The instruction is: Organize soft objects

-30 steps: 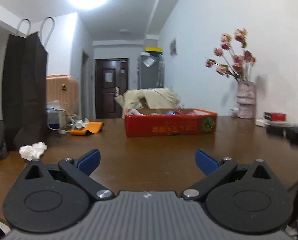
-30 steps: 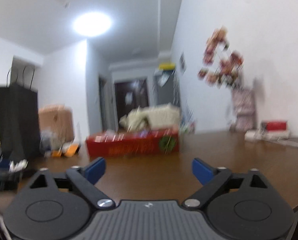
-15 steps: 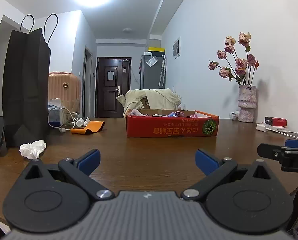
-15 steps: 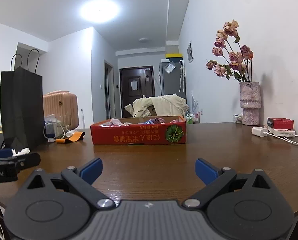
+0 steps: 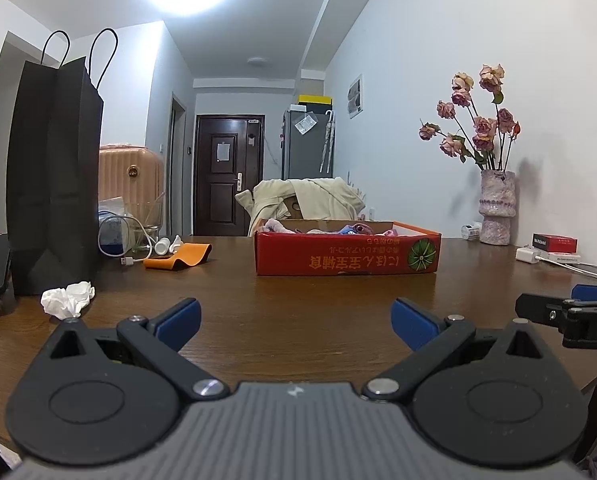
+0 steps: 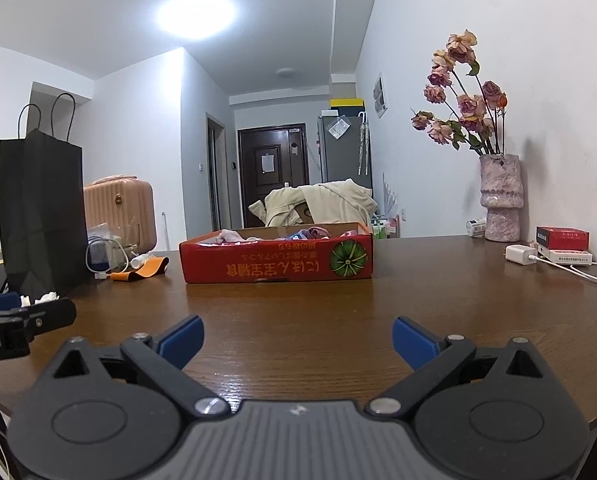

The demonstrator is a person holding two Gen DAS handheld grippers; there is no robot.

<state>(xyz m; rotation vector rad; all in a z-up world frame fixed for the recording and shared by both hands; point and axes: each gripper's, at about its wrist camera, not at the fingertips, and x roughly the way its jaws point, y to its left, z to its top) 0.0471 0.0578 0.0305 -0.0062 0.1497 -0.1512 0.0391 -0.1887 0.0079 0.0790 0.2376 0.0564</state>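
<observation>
A red cardboard box [image 5: 346, 254] [image 6: 276, 260] stands on the brown table, holding pink and blue soft cloth items [image 5: 354, 229] [image 6: 310, 234] that barely rise above its rim. My left gripper [image 5: 296, 322] is open and empty, low over the table's near part, well short of the box. My right gripper [image 6: 296, 338] is open and empty, also well short of the box. Each gripper's fingers show at the other view's edge, the right one [image 5: 566, 312] and the left one [image 6: 26, 316].
A tall black paper bag [image 5: 54, 176] [image 6: 40, 212] stands at the left with a crumpled white tissue [image 5: 68, 299] beside it. An orange strap [image 5: 178, 260] and cables lie behind. A vase of dried roses [image 5: 496, 210] [image 6: 500, 200], a red pack [image 6: 562, 238] and a charger [image 6: 520, 255] sit at the right.
Both views were blurred one second ago and have steadied. The right gripper's fingers have come into the left wrist view at the right edge. Both grippers stay open.
</observation>
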